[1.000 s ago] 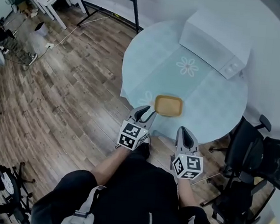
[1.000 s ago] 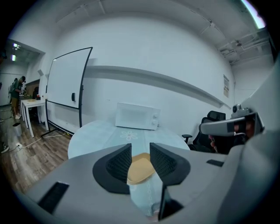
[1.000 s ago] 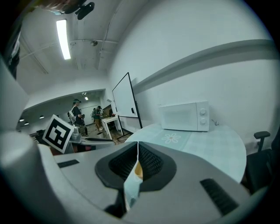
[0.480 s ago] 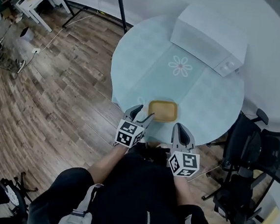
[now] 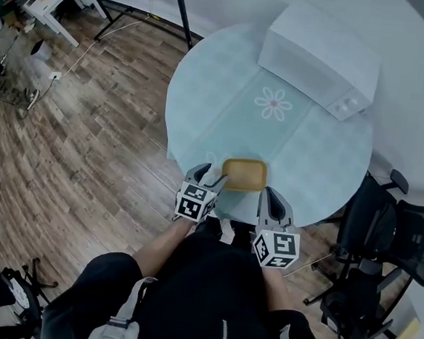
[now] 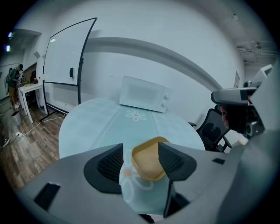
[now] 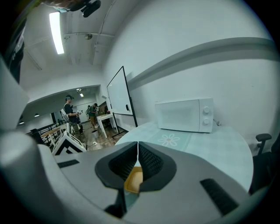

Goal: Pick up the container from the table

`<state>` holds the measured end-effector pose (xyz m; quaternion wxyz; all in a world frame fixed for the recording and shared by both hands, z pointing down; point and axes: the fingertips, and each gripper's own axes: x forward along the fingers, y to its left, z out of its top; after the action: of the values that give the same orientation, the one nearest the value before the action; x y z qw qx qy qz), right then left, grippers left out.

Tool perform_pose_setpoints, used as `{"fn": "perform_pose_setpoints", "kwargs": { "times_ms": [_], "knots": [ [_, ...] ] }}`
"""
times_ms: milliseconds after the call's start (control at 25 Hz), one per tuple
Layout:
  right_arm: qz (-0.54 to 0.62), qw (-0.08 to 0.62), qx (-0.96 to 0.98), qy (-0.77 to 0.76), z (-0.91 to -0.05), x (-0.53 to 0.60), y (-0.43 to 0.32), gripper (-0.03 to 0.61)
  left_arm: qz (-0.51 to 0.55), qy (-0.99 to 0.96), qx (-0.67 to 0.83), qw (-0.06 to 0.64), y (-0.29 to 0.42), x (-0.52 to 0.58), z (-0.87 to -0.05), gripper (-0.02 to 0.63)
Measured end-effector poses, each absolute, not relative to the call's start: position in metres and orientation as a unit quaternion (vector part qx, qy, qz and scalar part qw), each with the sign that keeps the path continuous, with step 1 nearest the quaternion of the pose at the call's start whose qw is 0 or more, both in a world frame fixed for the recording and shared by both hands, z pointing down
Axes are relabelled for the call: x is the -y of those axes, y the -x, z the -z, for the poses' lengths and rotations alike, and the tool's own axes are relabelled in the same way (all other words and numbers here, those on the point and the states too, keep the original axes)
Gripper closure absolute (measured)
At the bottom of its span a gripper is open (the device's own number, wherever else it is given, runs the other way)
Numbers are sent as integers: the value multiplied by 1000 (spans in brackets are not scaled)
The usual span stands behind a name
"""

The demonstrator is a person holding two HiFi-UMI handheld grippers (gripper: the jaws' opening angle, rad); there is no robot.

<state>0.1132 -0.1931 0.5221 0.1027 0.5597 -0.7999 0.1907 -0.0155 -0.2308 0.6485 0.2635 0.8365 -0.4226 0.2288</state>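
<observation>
A shallow yellow-tan container (image 5: 243, 174) lies near the front edge of the round table (image 5: 203, 104), which has a pale blue cloth. My left gripper (image 5: 211, 178) is open at the container's near left corner. In the left gripper view the container (image 6: 148, 161) shows through the gap of the left gripper (image 6: 141, 148), its right side hidden behind the right jaw; the pads do not press on it. My right gripper (image 5: 272, 201) hovers at the table's edge, just right of the container. The right gripper (image 7: 138, 146) is shut and empty, with the container (image 7: 133, 181) showing below its tips.
A white microwave (image 5: 319, 60) stands at the back right of the table. Black office chairs (image 5: 385, 234) crowd the right side. A whiteboard on a stand (image 6: 65, 70) is behind the table at the left, above wooden floor (image 5: 89, 131).
My left gripper's jaws have spread wide, and it has sunk toward the container's near left corner. My right gripper has come closer to the table edge.
</observation>
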Motion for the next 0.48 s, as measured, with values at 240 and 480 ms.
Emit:
{"fn": "perform_pose_setpoints", "kwargs": {
  "times_ms": [240,480],
  "knots": [
    [-194,109,803,-553,-527,201,-119,554,-251,-816,428,296,13,235,-678,370],
    [-198,115,806,-546,-530,202,-124,553,-269,-799,437,313,11,235,-705,371]
  ]
}}
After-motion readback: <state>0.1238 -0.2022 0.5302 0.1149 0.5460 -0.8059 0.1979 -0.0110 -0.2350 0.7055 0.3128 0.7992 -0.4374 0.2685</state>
